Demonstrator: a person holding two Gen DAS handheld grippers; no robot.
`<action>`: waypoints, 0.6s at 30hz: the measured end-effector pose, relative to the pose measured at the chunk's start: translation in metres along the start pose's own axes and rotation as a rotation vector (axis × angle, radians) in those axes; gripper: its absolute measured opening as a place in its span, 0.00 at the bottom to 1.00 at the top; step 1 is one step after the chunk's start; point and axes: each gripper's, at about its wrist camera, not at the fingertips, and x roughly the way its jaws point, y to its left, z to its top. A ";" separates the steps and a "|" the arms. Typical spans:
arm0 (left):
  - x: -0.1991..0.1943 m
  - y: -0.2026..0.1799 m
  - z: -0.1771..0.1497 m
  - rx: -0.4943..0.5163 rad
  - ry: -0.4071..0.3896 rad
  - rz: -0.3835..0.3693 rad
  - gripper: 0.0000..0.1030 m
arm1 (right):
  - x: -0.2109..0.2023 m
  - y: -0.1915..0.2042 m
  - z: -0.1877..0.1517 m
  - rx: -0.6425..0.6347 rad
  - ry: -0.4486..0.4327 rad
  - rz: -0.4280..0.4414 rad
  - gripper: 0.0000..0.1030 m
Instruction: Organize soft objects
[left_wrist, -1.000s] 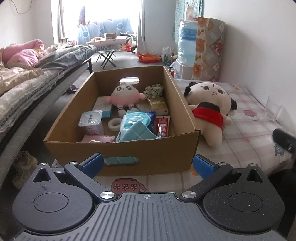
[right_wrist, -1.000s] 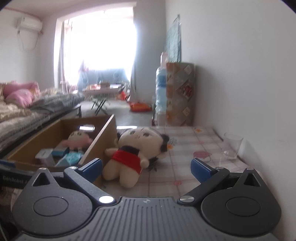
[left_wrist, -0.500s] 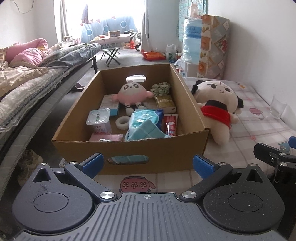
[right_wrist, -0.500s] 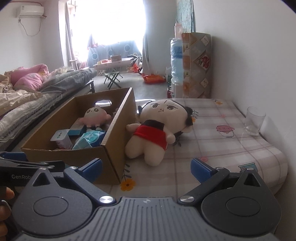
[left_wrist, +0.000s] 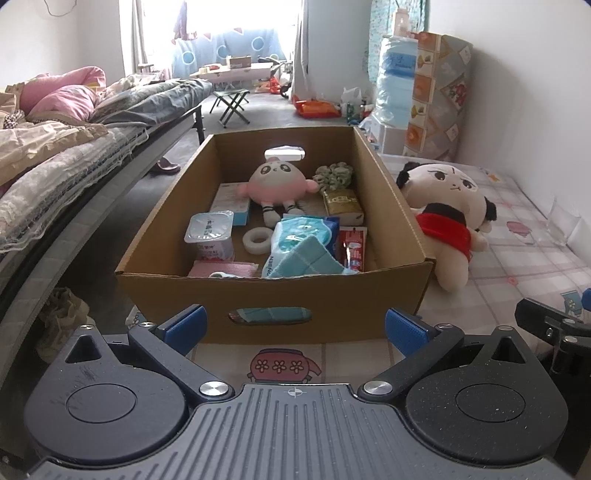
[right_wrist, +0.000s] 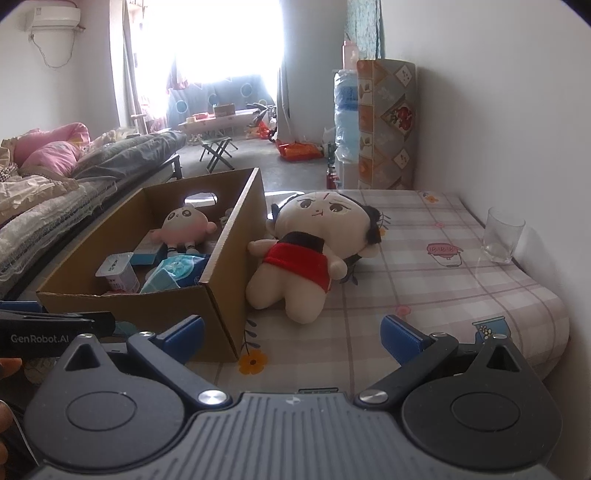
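Note:
A cardboard box (left_wrist: 317, 306) stands on the checked tablecloth (right_wrist: 424, 280). Inside lie a pink plush doll (left_wrist: 275, 184), a blue wipes pack (left_wrist: 299, 240), a teal cloth (left_wrist: 308, 258), a green scrunchie (left_wrist: 334, 177) and a yogurt cup (left_wrist: 212, 236). A cream plush doll in a red top (right_wrist: 306, 251) lies on the cloth against the box's right wall; it also shows in the left wrist view (left_wrist: 448, 218). My left gripper (left_wrist: 295, 330) is open and empty before the box's near wall. My right gripper (right_wrist: 291, 334) is open and empty, short of the cream doll.
A clear glass (right_wrist: 502, 240) stands at the table's right by the wall. A bed with quilts (left_wrist: 55, 166) runs along the left. A water jug (right_wrist: 347, 110) and a patterned cabinet (right_wrist: 384, 122) stand beyond the table's far end.
Both grippers have risen and tilted down, so the box and the cream doll sit lower and larger in view. The right gripper has come into the left wrist view's right edge.

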 end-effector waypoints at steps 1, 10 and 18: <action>0.000 0.000 0.000 0.001 0.001 0.003 1.00 | 0.000 0.000 -0.001 0.003 0.001 0.001 1.00; 0.000 -0.001 0.000 0.006 -0.003 0.024 1.00 | 0.003 0.004 -0.001 0.005 0.023 0.027 1.00; 0.001 -0.002 0.000 0.010 0.000 0.026 1.00 | 0.003 0.006 -0.001 0.004 0.026 0.028 1.00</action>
